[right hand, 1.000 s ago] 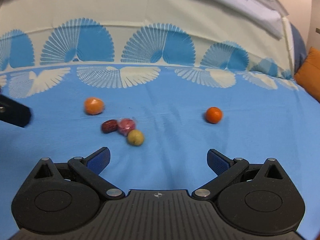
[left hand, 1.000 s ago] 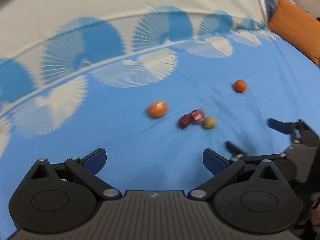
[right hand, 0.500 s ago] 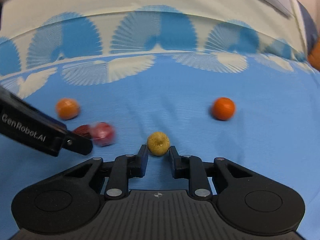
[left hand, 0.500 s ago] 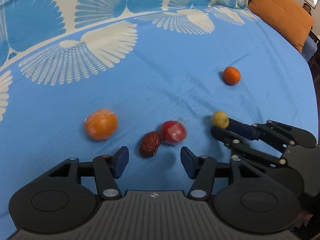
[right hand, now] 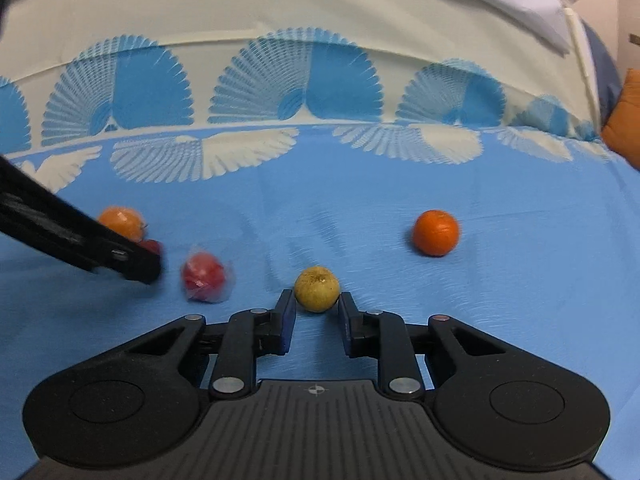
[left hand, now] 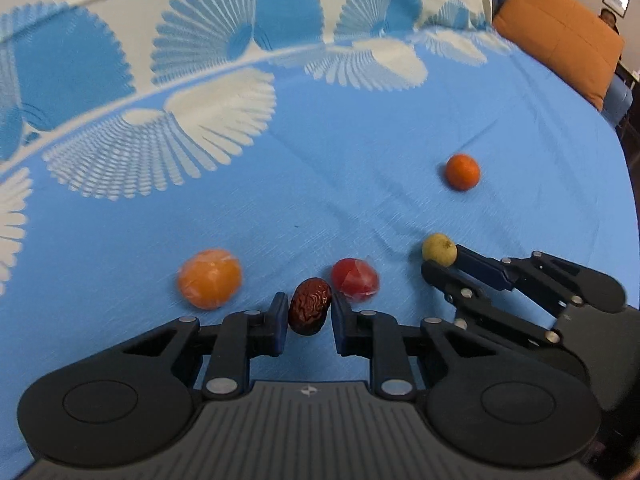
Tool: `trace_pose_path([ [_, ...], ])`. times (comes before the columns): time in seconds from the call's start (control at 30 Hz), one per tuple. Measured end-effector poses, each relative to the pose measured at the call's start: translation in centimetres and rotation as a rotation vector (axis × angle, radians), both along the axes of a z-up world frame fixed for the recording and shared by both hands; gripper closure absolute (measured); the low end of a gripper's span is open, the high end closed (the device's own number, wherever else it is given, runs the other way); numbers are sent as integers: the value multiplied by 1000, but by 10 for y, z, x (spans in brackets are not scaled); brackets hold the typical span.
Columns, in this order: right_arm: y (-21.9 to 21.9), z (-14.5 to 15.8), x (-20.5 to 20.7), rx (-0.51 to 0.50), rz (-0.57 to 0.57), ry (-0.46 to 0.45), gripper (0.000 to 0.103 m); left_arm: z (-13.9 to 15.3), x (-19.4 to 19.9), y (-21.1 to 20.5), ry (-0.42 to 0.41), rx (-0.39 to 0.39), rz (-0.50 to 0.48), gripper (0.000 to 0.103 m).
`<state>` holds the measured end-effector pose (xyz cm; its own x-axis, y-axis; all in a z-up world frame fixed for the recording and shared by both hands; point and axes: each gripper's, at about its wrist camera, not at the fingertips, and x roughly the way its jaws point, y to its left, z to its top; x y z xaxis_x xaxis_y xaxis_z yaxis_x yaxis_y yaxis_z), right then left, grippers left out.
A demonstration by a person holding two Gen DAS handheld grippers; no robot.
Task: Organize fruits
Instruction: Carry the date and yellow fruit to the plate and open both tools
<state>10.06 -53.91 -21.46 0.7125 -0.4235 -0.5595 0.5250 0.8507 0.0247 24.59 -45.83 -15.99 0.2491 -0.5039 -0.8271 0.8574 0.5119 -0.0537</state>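
Observation:
Several fruits lie on a blue bedsheet [left hand: 360, 140]. My left gripper [left hand: 309, 304] has its jaws closing, with both pads touching a wrinkled dark red date [left hand: 310, 308] between them. A wrapped orange [left hand: 210, 278] lies to its left and a wrapped red fruit [left hand: 355, 278] just right. My right gripper [right hand: 316, 300] is shut on a small yellow fruit [right hand: 317, 289], also seen in the left wrist view, yellow fruit [left hand: 439, 249]. A small mandarin [right hand: 436, 232] sits apart, farther right. In the right wrist view the left gripper's finger [right hand: 120, 258] hides most of the date.
The sheet's fan-patterned cream border [right hand: 300, 92] rises behind the fruits. An orange cushion [left hand: 560, 56] lies at the bed's far right corner, where the bed's edge drops off. Part of a person [left hand: 610, 20] shows behind it.
Both grippers came down to the fruits and went from wide open to closed, the left around the date, the right around the yellow fruit. The fruits look larger and nearer.

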Motion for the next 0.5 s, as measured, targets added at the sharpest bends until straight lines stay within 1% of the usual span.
trace_pose_path([
  [0.07, 0, 2, -5, -21, -21, -17, 79, 12, -7, 16, -2, -9, 22, 78],
  [0.13, 4, 7, -9, -72, -40, -28, 79, 26, -19, 40, -19, -9, 53, 78],
  [0.23, 13, 17, -16, -170, -91, -28, 79, 43, -35, 79, -35, 13, 117, 78],
  [0.3, 22, 31, -24, -211, -116, -39, 79, 56, -46, 109, -40, 33, 175, 78],
  [0.4, 43, 61, -44, -226, -113, -91, 79, 75, -62, 155, -73, 62, 265, 78],
  [0.5, 78, 91, -75, -168, -49, -146, 79, 96, -77, 200, -104, 81, 346, 78],
])
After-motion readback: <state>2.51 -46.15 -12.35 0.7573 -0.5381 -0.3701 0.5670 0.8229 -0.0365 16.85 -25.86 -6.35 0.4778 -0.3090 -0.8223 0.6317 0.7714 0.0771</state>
